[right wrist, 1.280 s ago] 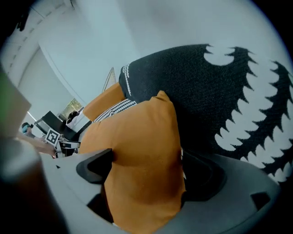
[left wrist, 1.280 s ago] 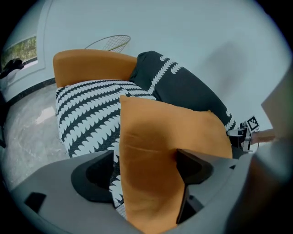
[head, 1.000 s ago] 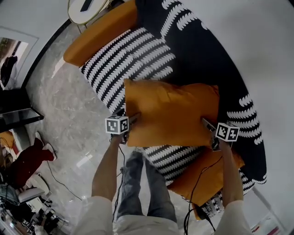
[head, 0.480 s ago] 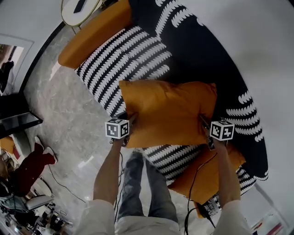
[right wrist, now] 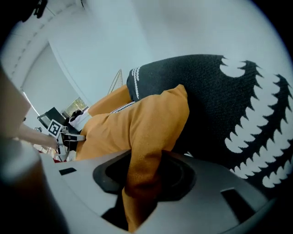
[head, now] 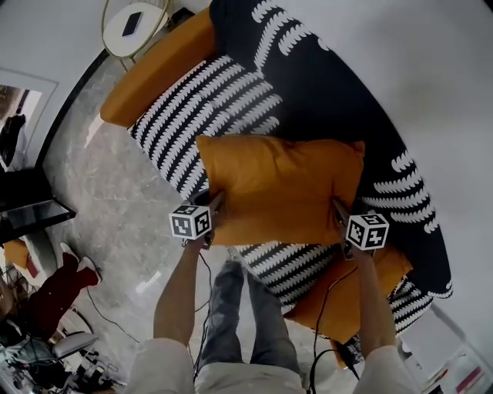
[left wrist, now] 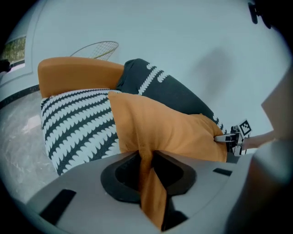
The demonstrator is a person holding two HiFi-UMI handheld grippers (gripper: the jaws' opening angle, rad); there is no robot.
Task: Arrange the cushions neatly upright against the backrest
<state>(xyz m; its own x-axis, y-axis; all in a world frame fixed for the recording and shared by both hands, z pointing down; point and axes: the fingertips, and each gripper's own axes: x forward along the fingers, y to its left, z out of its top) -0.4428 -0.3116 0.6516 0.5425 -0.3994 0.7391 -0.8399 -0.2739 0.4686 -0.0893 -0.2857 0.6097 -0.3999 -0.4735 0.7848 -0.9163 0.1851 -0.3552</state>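
Observation:
An orange cushion [head: 281,188] hangs over the sofa seat [head: 208,104], held at its two near corners. My left gripper [head: 216,206] is shut on the cushion's left corner; its jaws have just been closing, and orange fabric [left wrist: 149,183] is pinched between them. My right gripper [head: 339,212] is shut on the right corner, its jaws also just closing, with a bunched fold [right wrist: 142,183] between them. The dark backrest [head: 331,85] with white leaf marks curves behind the cushion. Each gripper shows in the other's view, the right gripper [left wrist: 226,138] and the left gripper [right wrist: 68,137].
An orange armrest [head: 154,65] bounds the sofa's far end, with a round side table [head: 135,23] beyond it. A second orange cushion [head: 347,296] lies near my right arm. Marble floor [head: 108,192], cables and my legs [head: 239,308] are below.
Both grippers have closed on the cushion's near corners and lifted it slightly off the seat. The cushion has shifted a little towards the backrest.

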